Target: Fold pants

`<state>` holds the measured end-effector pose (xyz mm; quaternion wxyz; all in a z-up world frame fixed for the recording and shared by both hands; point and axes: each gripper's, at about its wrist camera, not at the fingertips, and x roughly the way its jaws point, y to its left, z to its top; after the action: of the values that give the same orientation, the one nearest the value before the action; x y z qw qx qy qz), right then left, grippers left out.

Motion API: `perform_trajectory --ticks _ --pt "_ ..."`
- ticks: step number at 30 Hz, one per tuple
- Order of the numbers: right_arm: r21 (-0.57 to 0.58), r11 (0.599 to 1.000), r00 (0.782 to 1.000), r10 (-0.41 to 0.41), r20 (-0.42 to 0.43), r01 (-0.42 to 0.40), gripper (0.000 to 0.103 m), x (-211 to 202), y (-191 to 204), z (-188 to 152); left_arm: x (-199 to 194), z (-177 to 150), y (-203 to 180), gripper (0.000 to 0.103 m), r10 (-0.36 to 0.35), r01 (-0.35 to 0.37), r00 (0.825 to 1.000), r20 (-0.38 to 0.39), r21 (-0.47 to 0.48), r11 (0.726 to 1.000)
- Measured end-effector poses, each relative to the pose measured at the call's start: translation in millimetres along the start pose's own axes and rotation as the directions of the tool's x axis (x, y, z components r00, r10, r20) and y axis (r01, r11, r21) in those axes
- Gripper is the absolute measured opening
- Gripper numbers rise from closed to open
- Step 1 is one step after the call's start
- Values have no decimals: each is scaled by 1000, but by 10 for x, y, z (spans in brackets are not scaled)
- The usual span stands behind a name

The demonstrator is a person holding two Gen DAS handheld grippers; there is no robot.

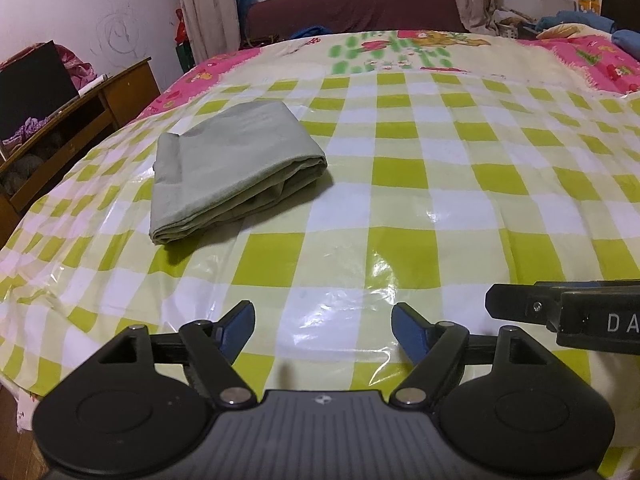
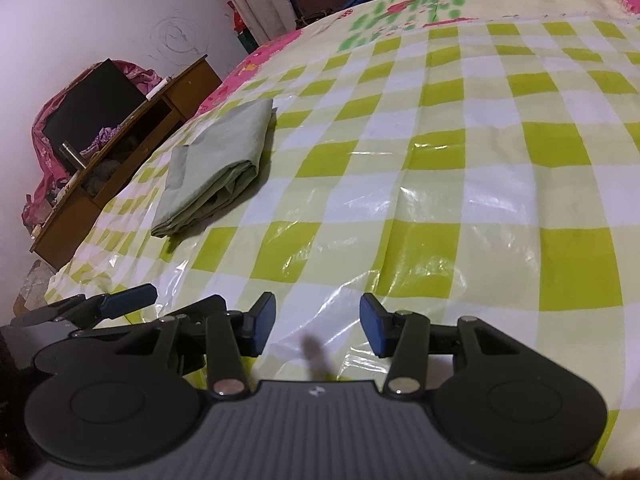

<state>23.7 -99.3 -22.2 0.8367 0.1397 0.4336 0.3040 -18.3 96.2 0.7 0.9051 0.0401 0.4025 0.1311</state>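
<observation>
A: Left wrist view: left gripper [image 1: 323, 326] fingers spread apart, nothing between them. Pants [image 1: 232, 170] lie folded in a compact stack on the bed [image 1: 440, 168], well ahead of the fingers and to their left.

B: Right gripper [image 2: 318, 326] fingers are also parted and empty, over the plastic sheet [image 2: 400, 208]. Folding judged done; pants apparently set aside, out of the way.
</observation>
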Motion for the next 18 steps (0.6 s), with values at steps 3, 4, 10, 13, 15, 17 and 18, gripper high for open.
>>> perform_trajectory --ticks 3,4,10,13,15,17,18 --pt "-1 1000 1000 4 5 -4 48 -12 3 0 -12 4 8 89 -1 1 1000 6 0 1000" --pt "-2 1000 1000 5 5 -5 48 -14 8 -1 -20 6 11 90 -1 1 1000 9 -1 1000" --pt "-10 1000 1000 10 9 -10 48 -27 29 -7 -36 18 50 94 -7 7 1000 5 -13 1000" --pt "-12 1000 1000 18 8 -18 48 -30 39 -13 -48 11 63 95 -6 6 1000 -1 -17 1000" --pt "-17 999 1000 28 6 -28 48 -33 57 -23 -69 8 76 95 -5 5 1000 1 -22 1000" --pt "-25 999 999 40 2 -40 48 -35 85 -38 -97 -4 99 95 -1 1 1000 3 -31 1000" --pt "-31 999 999 44 1 -44 48 -36 100 -47 -112 -9 110 95 2 -2 1000 5 -36 999"
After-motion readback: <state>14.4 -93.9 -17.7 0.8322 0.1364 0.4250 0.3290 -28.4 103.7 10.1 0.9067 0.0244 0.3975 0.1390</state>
